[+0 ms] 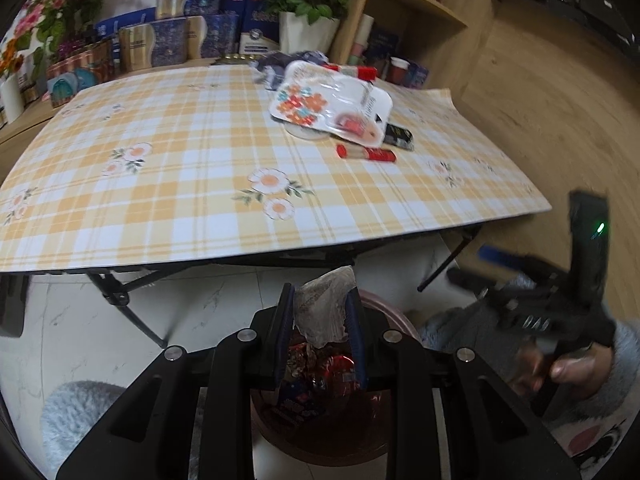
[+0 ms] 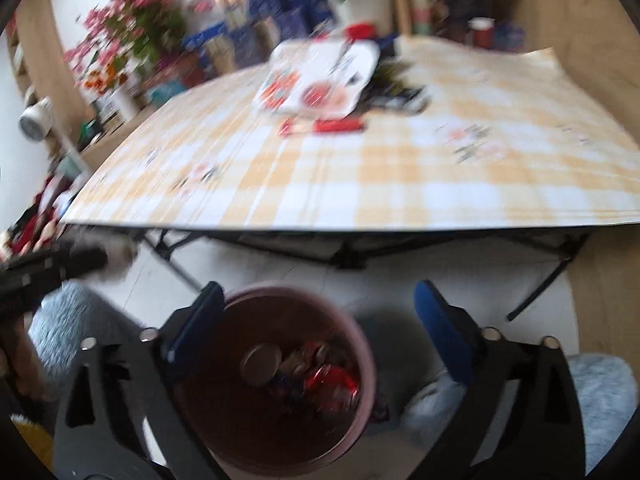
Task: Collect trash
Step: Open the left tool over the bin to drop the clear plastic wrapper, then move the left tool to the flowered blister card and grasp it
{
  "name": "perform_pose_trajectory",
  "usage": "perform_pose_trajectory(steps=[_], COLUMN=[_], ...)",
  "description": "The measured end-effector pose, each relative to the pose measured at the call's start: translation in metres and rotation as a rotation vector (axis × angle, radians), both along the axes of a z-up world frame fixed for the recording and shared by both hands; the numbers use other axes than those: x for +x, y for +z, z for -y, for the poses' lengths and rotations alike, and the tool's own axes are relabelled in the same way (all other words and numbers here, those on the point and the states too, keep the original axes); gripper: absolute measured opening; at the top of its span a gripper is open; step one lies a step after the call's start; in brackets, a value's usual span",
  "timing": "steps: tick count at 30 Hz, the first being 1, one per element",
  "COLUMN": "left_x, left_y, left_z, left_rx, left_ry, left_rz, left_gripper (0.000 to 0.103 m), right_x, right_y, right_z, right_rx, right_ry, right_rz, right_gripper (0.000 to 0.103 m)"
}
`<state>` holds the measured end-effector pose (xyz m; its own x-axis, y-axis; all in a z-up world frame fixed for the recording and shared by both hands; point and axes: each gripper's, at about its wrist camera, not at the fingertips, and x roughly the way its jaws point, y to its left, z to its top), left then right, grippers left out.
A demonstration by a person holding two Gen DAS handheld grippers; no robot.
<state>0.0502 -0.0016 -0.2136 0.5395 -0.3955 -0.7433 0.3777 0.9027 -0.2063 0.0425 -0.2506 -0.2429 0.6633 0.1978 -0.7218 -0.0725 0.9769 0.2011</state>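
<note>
Two tools over bin (image 2: 276, 380): left tool (image 1: 320, 320) clamps crumpled wrapper (image 1: 324, 308) upright; right tool (image 2: 316, 336) apart, empty.

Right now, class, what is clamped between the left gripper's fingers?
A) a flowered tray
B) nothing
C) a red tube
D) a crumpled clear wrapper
D: in the left wrist view the left gripper pinches a crumpled clear wrapper above the bin, while the red tube lies on the table.

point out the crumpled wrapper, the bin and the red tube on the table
crumpled wrapper (image 1: 323, 307), left wrist view, its middle
bin (image 2: 362, 332), right wrist view, pink rim
red tube (image 1: 366, 153), left wrist view, mid-length
</note>
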Motion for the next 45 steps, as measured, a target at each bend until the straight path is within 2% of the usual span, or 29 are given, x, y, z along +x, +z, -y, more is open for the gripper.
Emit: perform_pose_trajectory(steps=[4, 10, 15, 34, 35, 37, 38, 40, 42, 45], left_x=[0.000, 0.001, 0.005, 0.002, 0.002, 0.002, 0.001, 0.000, 0.000, 0.002], left_y=[-0.011, -0.030, -0.042, -0.046, -0.046, -0.045, -0.045, -0.041, -0.036, -0.023], left_z=[0.009, 0.021, 0.025, 0.031, 0.031, 0.030, 0.030, 0.027, 0.024, 0.015], left_rx=[-0.009, 0.024, 0.064, 0.066, 0.066, 0.066, 0.066, 0.055, 0.055, 0.036], left_ry=[-0.042, -0.072, -0.075, -0.114, -0.113, -0.111, -0.107, -0.094, -0.073, -0.022], left_rz=[0.004, -0.027, -0.067, -0.080, -0.080, -0.076, -0.071, -0.056, -0.039, 0.004], left_gripper=[0.025, 0.025, 0.025, 0.028, 0.031, 0.044, 0.056, 0.064, 0.078, 0.091], right_x=[0.000, 0.006, 0.004, 0.004, 0.004, 0.004, 0.005, 0.005, 0.006, 0.011], right_y=[-0.002, -0.012, -0.016, -0.018, -0.018, -0.018, -0.018, -0.017, -0.015, -0.011], right_z=[0.009, 0.017, 0.015, 0.014, 0.014, 0.015, 0.015, 0.016, 0.016, 0.019], right_rx=[-0.033, -0.041, -0.034, -0.039, -0.039, -0.036, -0.034, -0.032, -0.034, -0.033], right_ry=[-0.082, -0.129, -0.137, -0.133, -0.134, -0.135, -0.136, -0.140, -0.145, -0.152], right_rz=[0.011, -0.021, -0.030, -0.043, -0.045, -0.047, -0.048, -0.050, -0.045, -0.049], right_gripper=[0.097, 0.097, 0.097, 0.097, 0.097, 0.097, 0.097, 0.097, 0.097, 0.097])
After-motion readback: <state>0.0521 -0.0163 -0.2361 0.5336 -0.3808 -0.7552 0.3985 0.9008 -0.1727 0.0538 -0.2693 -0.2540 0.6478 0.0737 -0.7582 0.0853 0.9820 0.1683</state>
